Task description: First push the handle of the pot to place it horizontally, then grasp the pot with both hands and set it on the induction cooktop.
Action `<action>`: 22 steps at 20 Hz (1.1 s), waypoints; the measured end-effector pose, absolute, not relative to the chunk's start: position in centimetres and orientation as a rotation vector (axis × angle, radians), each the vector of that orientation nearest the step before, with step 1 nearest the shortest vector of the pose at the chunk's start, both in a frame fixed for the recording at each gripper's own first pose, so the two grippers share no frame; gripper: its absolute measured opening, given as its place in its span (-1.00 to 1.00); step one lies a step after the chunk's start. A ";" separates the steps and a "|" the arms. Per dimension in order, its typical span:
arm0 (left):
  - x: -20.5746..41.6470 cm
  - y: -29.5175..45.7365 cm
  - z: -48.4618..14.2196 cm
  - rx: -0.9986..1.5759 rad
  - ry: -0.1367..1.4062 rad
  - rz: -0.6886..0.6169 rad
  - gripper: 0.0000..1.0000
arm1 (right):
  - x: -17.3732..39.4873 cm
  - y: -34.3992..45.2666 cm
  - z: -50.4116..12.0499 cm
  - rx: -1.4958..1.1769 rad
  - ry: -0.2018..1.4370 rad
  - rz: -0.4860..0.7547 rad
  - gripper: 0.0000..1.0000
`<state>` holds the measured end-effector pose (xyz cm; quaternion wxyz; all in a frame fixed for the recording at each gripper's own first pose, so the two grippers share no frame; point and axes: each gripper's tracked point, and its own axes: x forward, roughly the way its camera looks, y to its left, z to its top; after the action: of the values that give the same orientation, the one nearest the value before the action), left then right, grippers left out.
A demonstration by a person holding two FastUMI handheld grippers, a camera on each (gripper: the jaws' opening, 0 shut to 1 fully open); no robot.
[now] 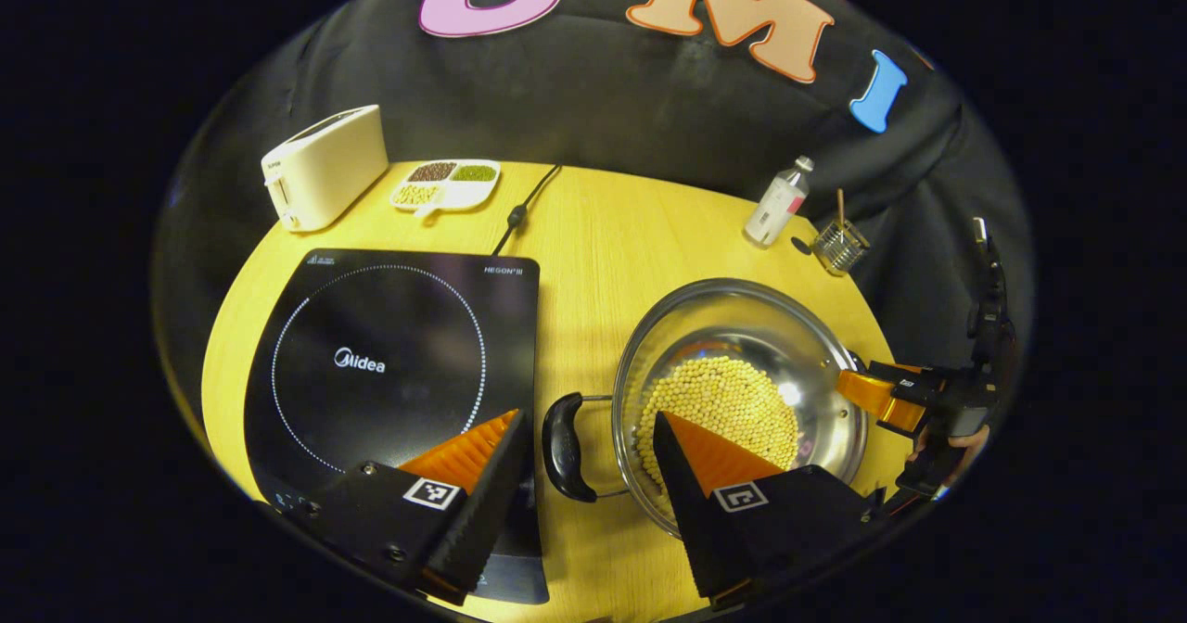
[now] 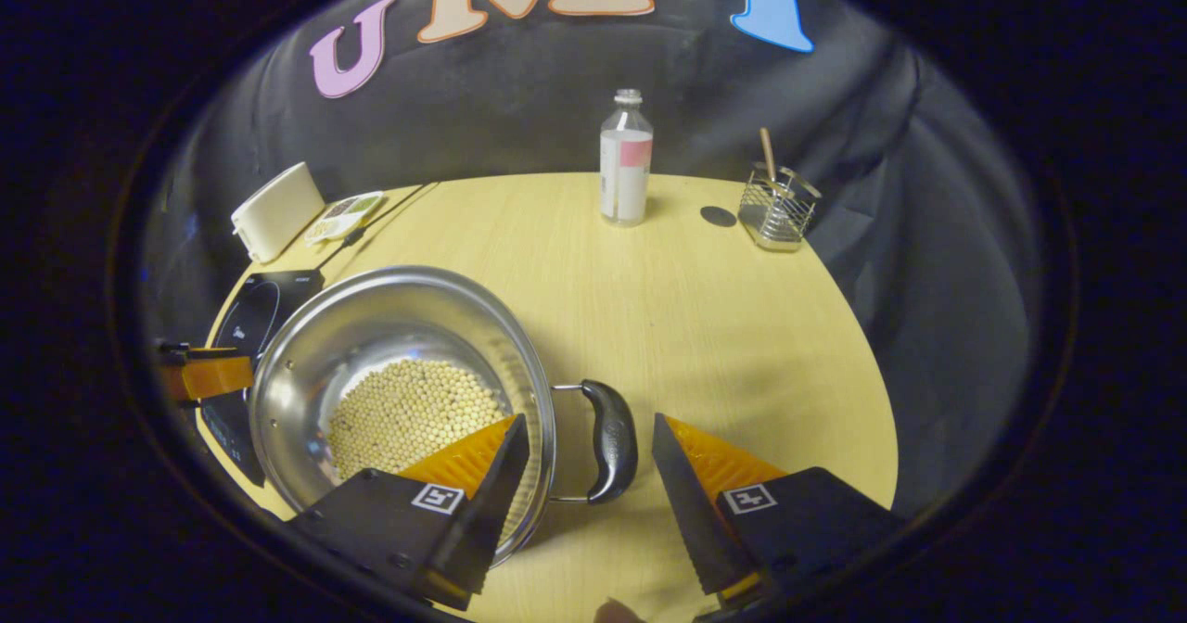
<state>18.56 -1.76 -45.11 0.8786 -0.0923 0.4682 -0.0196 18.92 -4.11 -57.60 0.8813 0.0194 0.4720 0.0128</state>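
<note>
Steel rim and black side handle (image 1: 564,447) sit between the spread fingers of the left hand-held gripper (image 1: 584,438) — released, with one finger over the induction cooktop (image 1: 389,363) and the other over the pot (image 1: 742,391). The right hand-held gripper (image 2: 589,442) is likewise released, its fingers straddling the pot's other black handle (image 2: 612,438) without pressing it; in the left gripper view it shows at the pot's far rim (image 1: 881,396). The pot stands on the yellow wooden bench (image 2: 705,326), just beside the cooktop, and holds a layer of pale beans (image 1: 723,410). White writing on the cooktop reads "Midea" in the ring and "HEGON III" at a corner. Farther out stand a white toaster (image 1: 325,167), a divided dish of grains (image 1: 445,183), a bottle (image 2: 625,159) with a pink-and-white label too small to read, and a wire holder (image 2: 777,206).
</note>
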 end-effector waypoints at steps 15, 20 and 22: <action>19.1 -3.8 -49.9 -0.283 1.071 -0.024 0.24 | 18.1 -3.1 -60.5 0.121 1.044 0.012 0.29; 19.4 -3.8 -50.0 -0.297 1.059 -0.030 0.14 | 18.1 -3.1 -59.6 0.177 1.036 -0.001 0.08; 19.5 -3.7 -49.9 -0.270 1.065 -0.040 0.08 | 18.4 -2.7 -60.6 0.219 1.043 -0.010 -0.12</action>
<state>19.47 -3.75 -49.88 0.8528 -0.1282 0.5059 -0.0190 18.42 -2.72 -60.56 0.8614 0.1046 0.4970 -0.0047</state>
